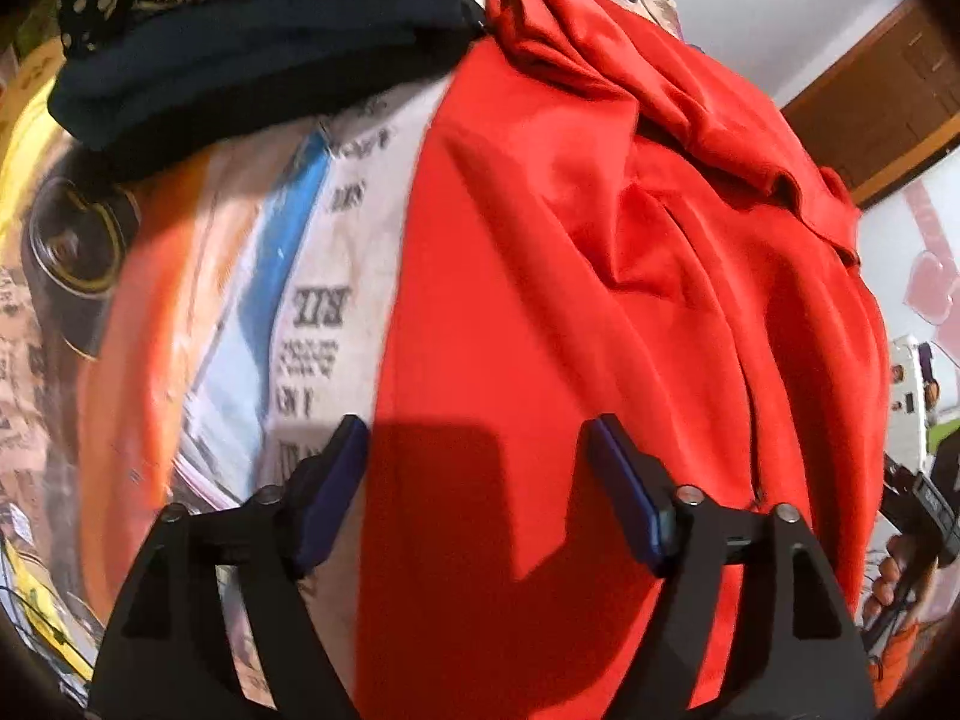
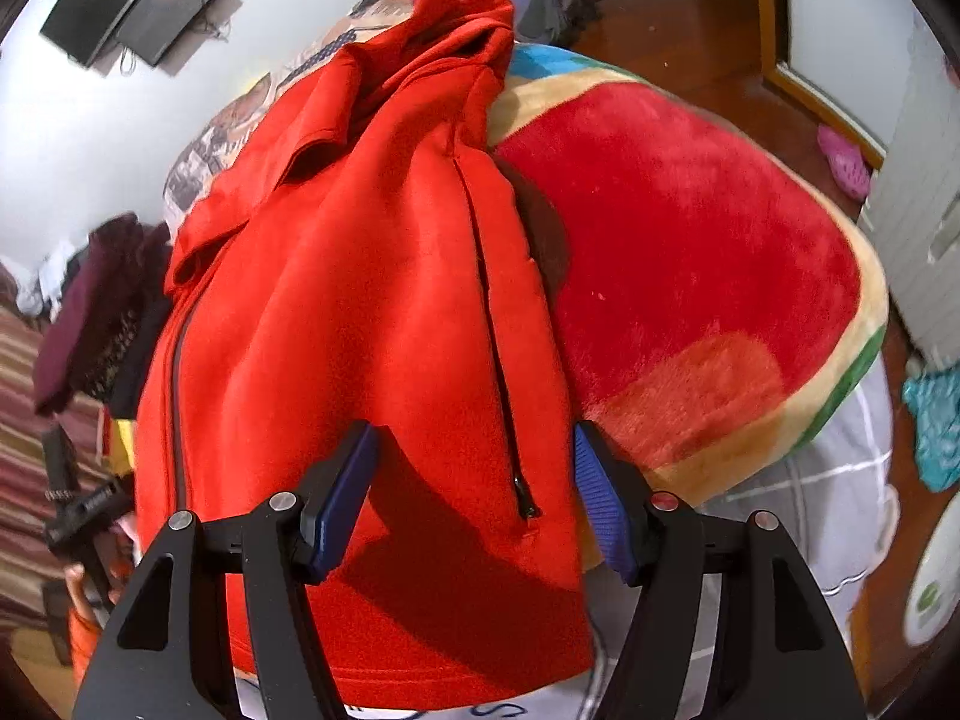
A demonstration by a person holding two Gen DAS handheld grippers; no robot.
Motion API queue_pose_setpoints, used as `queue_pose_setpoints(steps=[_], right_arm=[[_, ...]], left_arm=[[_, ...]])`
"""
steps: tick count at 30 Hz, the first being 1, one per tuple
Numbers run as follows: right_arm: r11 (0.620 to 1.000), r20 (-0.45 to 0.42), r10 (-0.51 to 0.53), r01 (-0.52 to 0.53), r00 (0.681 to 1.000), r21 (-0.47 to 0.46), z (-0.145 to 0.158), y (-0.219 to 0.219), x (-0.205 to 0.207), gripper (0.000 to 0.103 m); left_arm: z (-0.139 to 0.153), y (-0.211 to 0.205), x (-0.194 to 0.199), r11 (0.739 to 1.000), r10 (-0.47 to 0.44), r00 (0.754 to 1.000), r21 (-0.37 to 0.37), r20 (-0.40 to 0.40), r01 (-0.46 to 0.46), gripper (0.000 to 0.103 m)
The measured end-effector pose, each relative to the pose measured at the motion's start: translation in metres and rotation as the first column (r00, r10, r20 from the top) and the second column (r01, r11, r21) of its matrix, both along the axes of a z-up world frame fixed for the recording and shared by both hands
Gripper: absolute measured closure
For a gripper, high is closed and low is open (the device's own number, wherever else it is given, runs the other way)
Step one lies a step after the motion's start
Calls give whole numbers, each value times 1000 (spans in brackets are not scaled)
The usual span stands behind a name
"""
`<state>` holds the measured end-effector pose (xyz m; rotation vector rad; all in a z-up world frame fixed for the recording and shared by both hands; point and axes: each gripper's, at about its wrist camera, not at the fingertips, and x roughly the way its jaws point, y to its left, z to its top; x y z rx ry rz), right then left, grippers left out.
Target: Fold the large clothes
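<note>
A large red zip-up jacket (image 1: 600, 300) lies spread lengthwise on the bed, hood and collar bunched at the far end. It also shows in the right wrist view (image 2: 360, 312), with a front zipper at its left and a zipped side pocket (image 2: 510, 408) at its right. My left gripper (image 1: 477, 450) is open and empty, hovering over the jacket's near left edge. My right gripper (image 2: 474, 462) is open and empty, above the jacket's near hem by the pocket.
The bed has a newspaper-print sheet (image 1: 324, 300). Dark folded clothes (image 1: 240, 72) are stacked at the far left. A red plush watermelon blanket (image 2: 690, 276) lies right of the jacket. More clothes (image 2: 90, 312) sit at the left. A wooden floor (image 2: 690, 18) is beyond.
</note>
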<state>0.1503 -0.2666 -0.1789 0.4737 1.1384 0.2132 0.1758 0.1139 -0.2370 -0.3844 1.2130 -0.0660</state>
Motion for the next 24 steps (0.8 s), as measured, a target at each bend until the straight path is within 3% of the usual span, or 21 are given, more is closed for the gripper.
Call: queue_pose_setpoints(steps=[3, 5, 7, 10, 12, 14, 17, 21, 24], right_arm=[[1000, 5, -4, 4, 1000, 6, 0, 1, -3, 42], [1000, 15, -1, 1, 1000, 11, 1, 3, -6, 52], [1000, 24, -10, 9, 1000, 25, 3, 4, -7, 62], [998, 41, -23, 21, 999, 53, 5, 1, -8, 82], [994, 45, -28, 23, 999, 102, 7, 0, -6, 88], [989, 49, -34, 27, 998, 142, 11, -3, -4, 89], [986, 93, -21, 6, 995, 165, 25, -3, -1, 91], [981, 188, 0, -37, 982, 191, 54, -1, 5, 92], [985, 270, 24, -68, 963, 158, 81, 5, 16, 92]], left_arm=[[0, -9, -11, 999, -38, 999, -7, 8, 38, 26], [3, -15, -17, 998, -56, 998, -12, 13, 57, 26], [8, -19, -19, 998, -66, 998, -9, 22, 66, 33], [20, -22, -24, 996, -87, 995, 4, 48, 87, 67], [29, -26, -24, 993, -118, 991, -1, 69, 118, 100], [37, -28, -18, 988, -149, 983, -23, 106, 152, 100], [54, -36, -10, 984, -178, 972, 7, 152, 179, 101], [98, -43, 0, 981, -187, 945, 4, 267, 193, 101], [128, -44, 14, 981, -179, 922, -10, 342, 194, 101]])
